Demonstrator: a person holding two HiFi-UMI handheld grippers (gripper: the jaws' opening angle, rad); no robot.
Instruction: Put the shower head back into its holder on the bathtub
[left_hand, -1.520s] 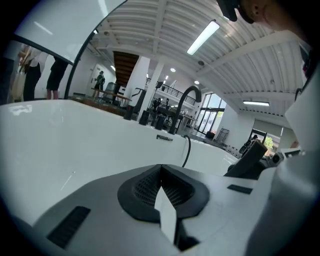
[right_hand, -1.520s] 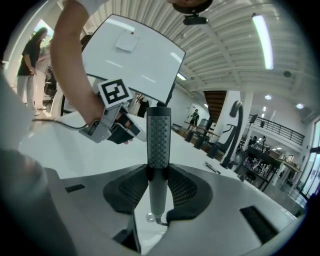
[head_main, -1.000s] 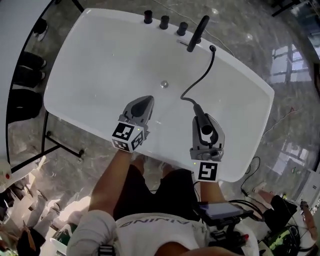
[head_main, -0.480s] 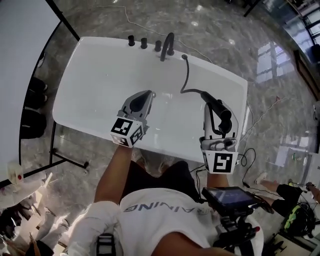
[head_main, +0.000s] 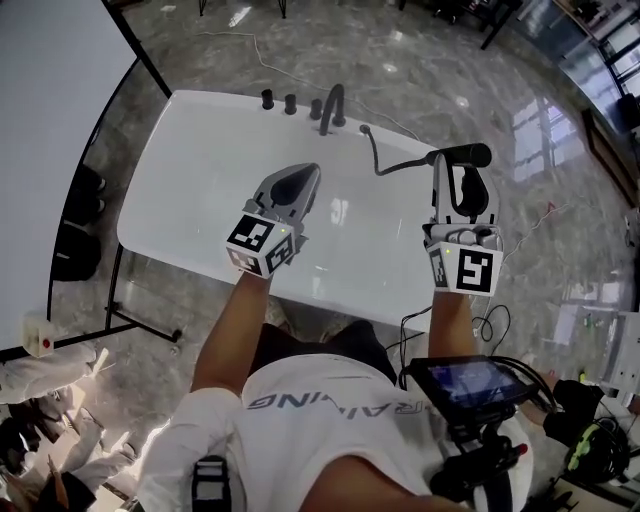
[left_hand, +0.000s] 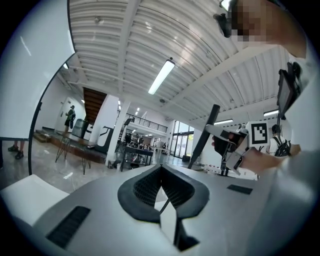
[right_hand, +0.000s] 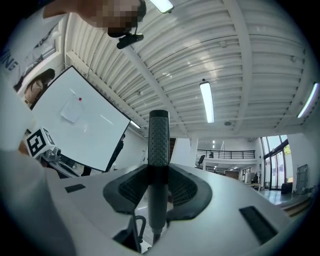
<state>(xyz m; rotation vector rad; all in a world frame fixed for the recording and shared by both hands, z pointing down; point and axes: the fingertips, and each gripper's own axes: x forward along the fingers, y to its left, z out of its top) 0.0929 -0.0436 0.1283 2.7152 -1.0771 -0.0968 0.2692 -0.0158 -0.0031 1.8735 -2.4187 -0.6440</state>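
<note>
In the head view the white bathtub (head_main: 200, 190) lies below me, with its black spout (head_main: 331, 106) on the far rim. My right gripper (head_main: 458, 172) is raised over the tub's right end and is shut on the black shower head (head_main: 470, 154). Its hose (head_main: 395, 167) trails back to the socket (head_main: 365, 129) on the rim beside the spout. In the right gripper view the shower head (right_hand: 159, 135) stands upright, pinched between the pads of that gripper (right_hand: 159, 167). My left gripper (head_main: 308, 172) hovers over the tub's middle, shut and empty; in its own view its (left_hand: 161, 170) pads meet.
Three black knobs (head_main: 290, 103) sit left of the spout. A white board (head_main: 50, 150) on a black stand (head_main: 140, 320) is at the tub's left end. Cables (head_main: 490, 325) lie on the marble floor at the right. A screen (head_main: 465, 385) hangs at the person's waist.
Both grippers have risen well above the tub. The right one carried the shower head up, turning it crosswise, with the hose drawn up after it. The left stayed shut.
</note>
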